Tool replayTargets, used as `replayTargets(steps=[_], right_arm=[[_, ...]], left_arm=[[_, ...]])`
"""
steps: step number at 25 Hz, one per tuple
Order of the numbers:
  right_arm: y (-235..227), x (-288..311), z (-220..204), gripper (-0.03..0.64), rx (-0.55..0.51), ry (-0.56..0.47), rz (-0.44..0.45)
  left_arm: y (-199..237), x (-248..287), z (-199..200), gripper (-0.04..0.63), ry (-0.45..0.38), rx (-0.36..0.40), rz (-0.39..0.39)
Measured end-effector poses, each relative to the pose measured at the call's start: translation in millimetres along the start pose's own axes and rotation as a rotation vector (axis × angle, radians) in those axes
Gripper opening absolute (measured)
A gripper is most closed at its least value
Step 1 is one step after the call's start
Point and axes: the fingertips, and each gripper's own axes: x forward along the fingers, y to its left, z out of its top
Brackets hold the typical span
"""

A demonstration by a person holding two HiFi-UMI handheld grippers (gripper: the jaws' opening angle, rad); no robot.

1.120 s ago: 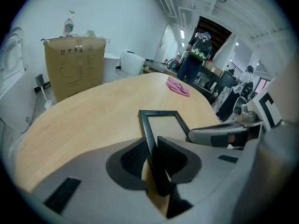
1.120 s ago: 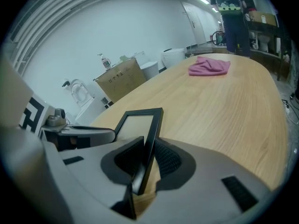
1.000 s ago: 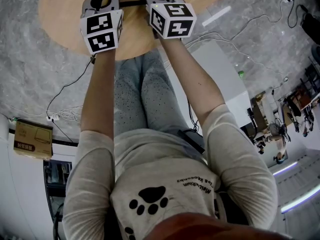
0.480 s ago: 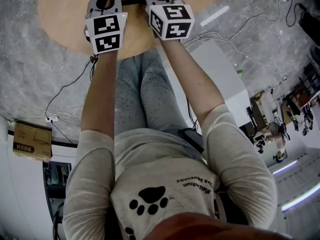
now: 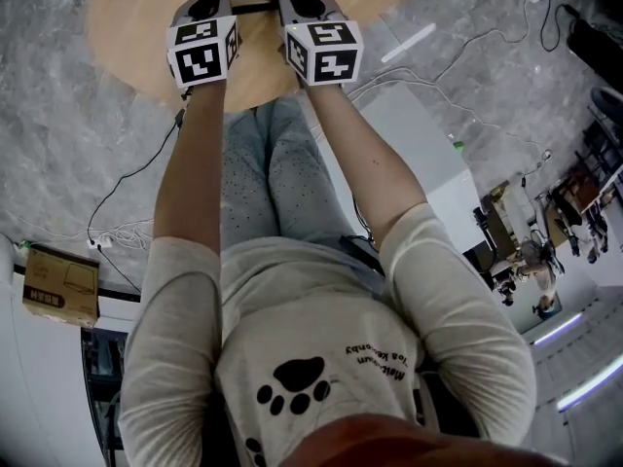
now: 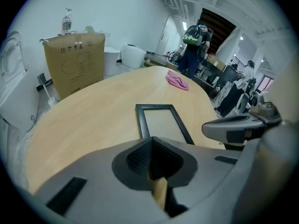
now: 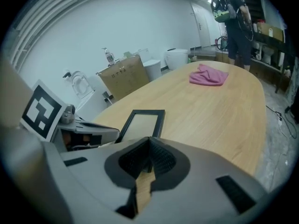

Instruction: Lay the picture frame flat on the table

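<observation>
The picture frame (image 6: pixel 161 121) lies flat on the table (image 6: pixel 84 120), at centre of view. The left claw (image 6: pixel 150 141) and right claw (image 7: pixel 149 141), at its near end, are both closed, gripping nothing.

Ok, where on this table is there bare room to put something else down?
The widest bare wood lies between the picture frame and the pink cloth at the far end of the table. Another open stretch runs left of the frame toward the edge by the cardboard box. The near edge is crowded: the left gripper and right gripper flank the frame there.
</observation>
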Motion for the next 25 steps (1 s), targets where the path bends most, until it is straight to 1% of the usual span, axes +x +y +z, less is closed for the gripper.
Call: replayTargets(steps=[3,7,12,14,19,25], right_arm=[[2.7,-11.7,-7.2,0.012,-0.003,0.044,-0.004],[4.2,-37.3,-17.2,0.011,0.020,0.096,-0.023],[12.2,-69.9,-7.1,0.011,0.052,0.083,-0.050],[21.2,-86.3,1.1,0.011,0.035,0.065,-0.054],[37.2,-123.8,39.0,0.011,-0.019,-0.023,-0.058],[57.2,-178.6,67.1,0.011,-0.070,-0.119,-0.058]], left_arm=[[-5.4,-13.6,-4.7,0.011,0.032,0.003,-0.011],[-18.4,-41.3,-7.4,0.009,0.058,0.007,-0.027],[-27.8,-79.6,5.7,0.009,0.038,0.021,-0.035],[-31.4,-100.2,12.0,0.009,0.013,0.026,-0.032],[-43.5,-144.8,40.8,0.009,-0.076,0.058,-0.019],[-59.5,-198.3,58.1,0.009,-0.162,0.086,-0.016]])
